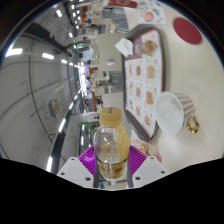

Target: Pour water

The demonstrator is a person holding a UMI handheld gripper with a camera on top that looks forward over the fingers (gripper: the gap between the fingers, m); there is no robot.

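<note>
fingers: my gripper shows two of them, pale grey-white, angular, with flat chamfered tips
pads: magenta-purple, one on each finger's inner face, with a fine dotted or ribbed texture
finger edges: straight, light-coloured, sharply cut against the dark housing below
housing: black, featureless
cables, screws, markings: none I can make out
my hand, sleeve: out of view
</note>
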